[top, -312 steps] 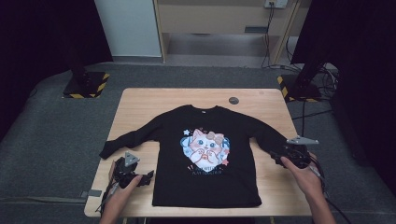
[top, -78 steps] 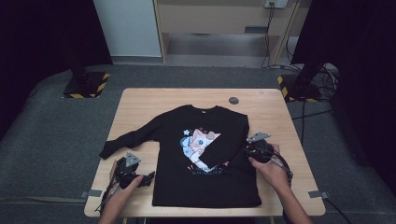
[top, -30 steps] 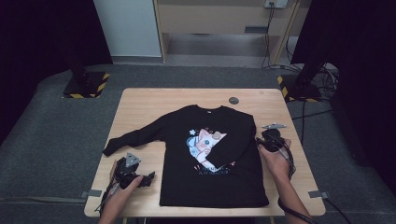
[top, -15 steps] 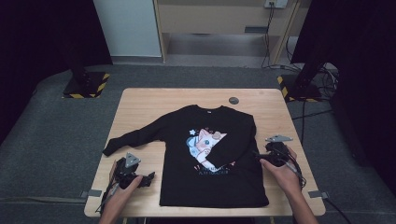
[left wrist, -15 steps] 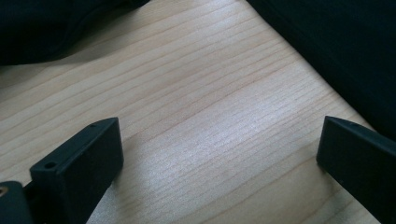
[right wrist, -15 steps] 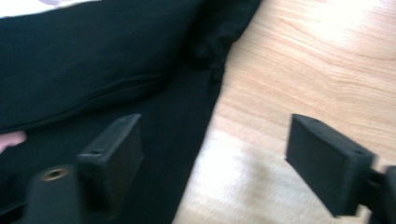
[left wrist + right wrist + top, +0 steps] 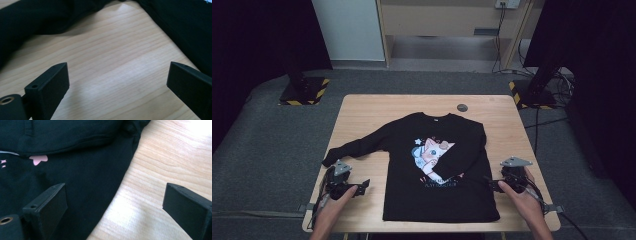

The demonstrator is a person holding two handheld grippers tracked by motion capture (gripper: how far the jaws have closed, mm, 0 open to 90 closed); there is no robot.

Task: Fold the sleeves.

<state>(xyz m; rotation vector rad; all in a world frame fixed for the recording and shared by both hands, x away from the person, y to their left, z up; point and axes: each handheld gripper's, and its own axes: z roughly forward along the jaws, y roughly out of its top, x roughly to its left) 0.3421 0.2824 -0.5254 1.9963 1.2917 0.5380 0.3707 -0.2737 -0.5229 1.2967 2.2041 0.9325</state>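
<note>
A black long-sleeved shirt (image 7: pixel 439 190) with a cat print (image 7: pixel 432 152) lies flat on the wooden table (image 7: pixel 372 115). One sleeve (image 7: pixel 464 157) is folded across its chest; the other sleeve (image 7: pixel 357 147) stretches out to the left. My right gripper (image 7: pixel 493 184) rests on bare wood beside the shirt's right edge. Its jaws have just been opening and stand wide with nothing between them, over the shirt's edge (image 7: pixel 75 170) and the wood in the right gripper view (image 7: pixel 115 195). My left gripper (image 7: pixel 362 186) sits near the front left, open over bare table (image 7: pixel 117 72) between the sleeve (image 7: pixel 37 17) and the body (image 7: pixel 185 25).
A small dark round disc (image 7: pixel 462 107) lies near the table's far edge. Two stands with yellow-and-black bases (image 7: pixel 304 92) (image 7: pixel 532 92) flank the table on the grey floor, with cables at the right. Bare wood runs along the table's left and right sides.
My right gripper has drawn back from the folded sleeve toward the near right and opened, leaving the sleeve lying across the chest. The left gripper has stayed put.
</note>
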